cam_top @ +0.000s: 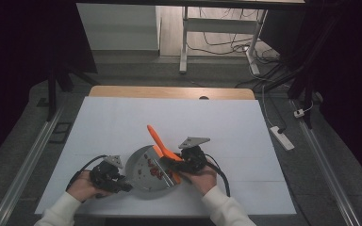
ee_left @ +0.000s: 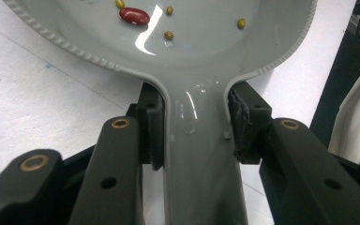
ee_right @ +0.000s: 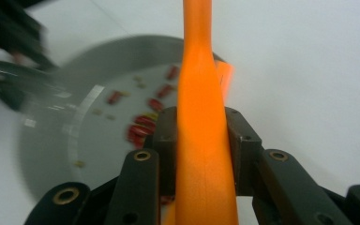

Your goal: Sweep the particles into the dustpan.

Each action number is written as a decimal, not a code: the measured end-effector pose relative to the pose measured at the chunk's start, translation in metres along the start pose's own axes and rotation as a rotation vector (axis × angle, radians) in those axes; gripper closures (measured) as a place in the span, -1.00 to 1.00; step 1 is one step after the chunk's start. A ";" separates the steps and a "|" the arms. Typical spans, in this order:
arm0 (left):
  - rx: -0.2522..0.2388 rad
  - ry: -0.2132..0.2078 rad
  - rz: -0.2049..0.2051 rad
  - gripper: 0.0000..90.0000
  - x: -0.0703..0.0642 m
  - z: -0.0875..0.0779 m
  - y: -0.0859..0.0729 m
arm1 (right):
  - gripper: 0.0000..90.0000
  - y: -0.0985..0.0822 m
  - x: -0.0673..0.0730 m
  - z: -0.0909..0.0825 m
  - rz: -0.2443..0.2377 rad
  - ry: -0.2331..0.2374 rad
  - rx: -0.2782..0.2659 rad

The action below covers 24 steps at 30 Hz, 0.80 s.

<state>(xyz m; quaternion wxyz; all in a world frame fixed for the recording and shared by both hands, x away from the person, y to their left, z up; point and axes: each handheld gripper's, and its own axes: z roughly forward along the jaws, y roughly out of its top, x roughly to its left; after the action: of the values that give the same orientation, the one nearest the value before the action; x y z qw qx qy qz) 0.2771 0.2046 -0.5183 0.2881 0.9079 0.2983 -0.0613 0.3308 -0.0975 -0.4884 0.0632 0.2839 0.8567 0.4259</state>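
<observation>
A grey dish (cam_top: 143, 176) with a beaded rim and a flat handle lies on the white table near its front edge. It holds red beans (cam_top: 156, 173) and a few small yellow-green ones (ee_left: 168, 35). My left gripper (cam_top: 124, 185) is shut on the dish's handle (ee_left: 197, 154), with both pads pressed against its sides (ee_left: 194, 126). My right gripper (cam_top: 178, 165) sits at the dish's right rim, shut on a long orange scoop (cam_top: 158, 140) that slants up and away over the dish. In the right gripper view the orange shaft (ee_right: 201, 154) runs straight between the jaws (ee_right: 201, 136), beans (ee_right: 140, 126) to its left.
A white sheet (cam_top: 122, 122) covers the table, with a wooden strip (cam_top: 169, 92) along the far edge. Behind it stand a desk frame (cam_top: 185, 42) and tangled cables (cam_top: 226, 44) on the floor. A power strip (cam_top: 283, 137) lies to the right of the table.
</observation>
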 end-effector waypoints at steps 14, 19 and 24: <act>0.005 0.000 0.000 0.37 0.000 0.001 0.000 | 0.55 -0.001 -0.027 -0.033 0.012 -0.157 -0.045; 0.005 0.001 0.000 0.37 0.000 0.001 0.000 | 0.55 -0.008 -0.032 -0.022 0.016 -0.170 0.007; 0.005 0.001 0.001 0.37 0.000 0.001 0.000 | 0.55 -0.010 -0.023 -0.012 0.001 -0.141 0.033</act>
<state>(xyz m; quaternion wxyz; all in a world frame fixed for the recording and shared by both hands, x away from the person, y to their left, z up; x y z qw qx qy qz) 0.2771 0.2038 -0.5196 0.2856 0.9088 0.2978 -0.0616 0.3411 -0.1231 -0.4918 0.1185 0.3144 0.8569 0.3910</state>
